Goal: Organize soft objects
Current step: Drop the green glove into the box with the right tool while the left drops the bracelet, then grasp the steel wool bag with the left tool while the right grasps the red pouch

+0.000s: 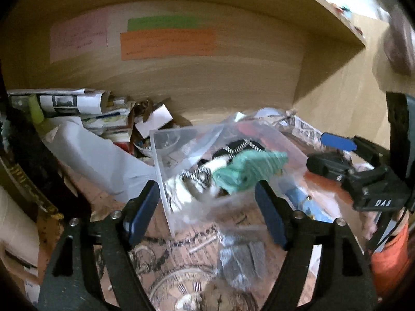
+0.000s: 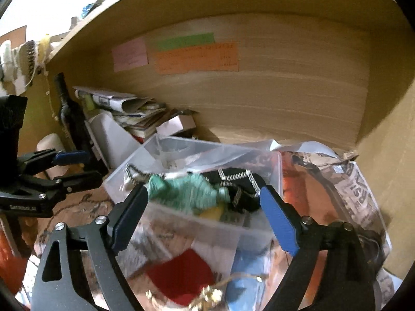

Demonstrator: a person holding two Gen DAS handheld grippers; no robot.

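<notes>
Both of your grippers are spread wide and hold nothing. The left gripper (image 1: 207,204) and right gripper (image 2: 205,217) hover just in front of the clear plastic bin (image 2: 259,229) on the desk (image 1: 85,189). The green knitted cloth (image 2: 181,189) lies in the bin, on top of a black-and-white patterned fabric (image 2: 238,181). Coloured paper notes (image 1: 166,42) are stuck to the back panel.

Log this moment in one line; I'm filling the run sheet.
left gripper: open | right gripper: open | green cloth: in clear bin | nothing gripped
</notes>
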